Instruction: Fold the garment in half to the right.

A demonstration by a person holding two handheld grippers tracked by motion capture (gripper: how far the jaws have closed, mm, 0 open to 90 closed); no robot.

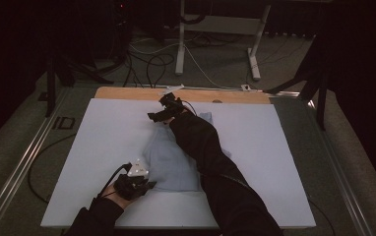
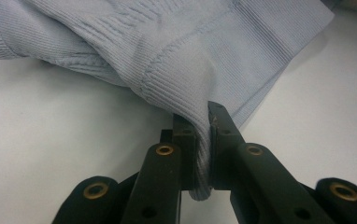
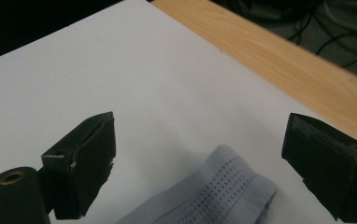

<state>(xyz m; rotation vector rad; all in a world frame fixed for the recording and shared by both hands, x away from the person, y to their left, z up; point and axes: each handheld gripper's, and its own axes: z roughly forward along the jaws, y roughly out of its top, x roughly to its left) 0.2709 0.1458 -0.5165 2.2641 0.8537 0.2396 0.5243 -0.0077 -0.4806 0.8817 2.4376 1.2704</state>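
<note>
A pale blue knit garment (image 1: 172, 162) lies crumpled in the middle of the white sheet (image 1: 102, 147). My left gripper (image 1: 136, 183) is at its near left corner, shut on a fold of the ribbed fabric (image 2: 204, 140). My right gripper (image 1: 165, 109) hovers at the garment's far end, near the table's back edge, with its jaws wide apart. Between and below them lies a ribbed cuff (image 3: 232, 186) with small holes, untouched. A dark sleeve (image 1: 210, 157) crosses over the garment and hides its right part.
A bare wooden strip (image 1: 127, 92) of the table runs along the back edge (image 3: 279, 56). Beyond it, cables (image 1: 151, 61) and white desk legs (image 1: 180, 39) stand on the floor. Metal rails (image 1: 23, 157) flank the table on both sides.
</note>
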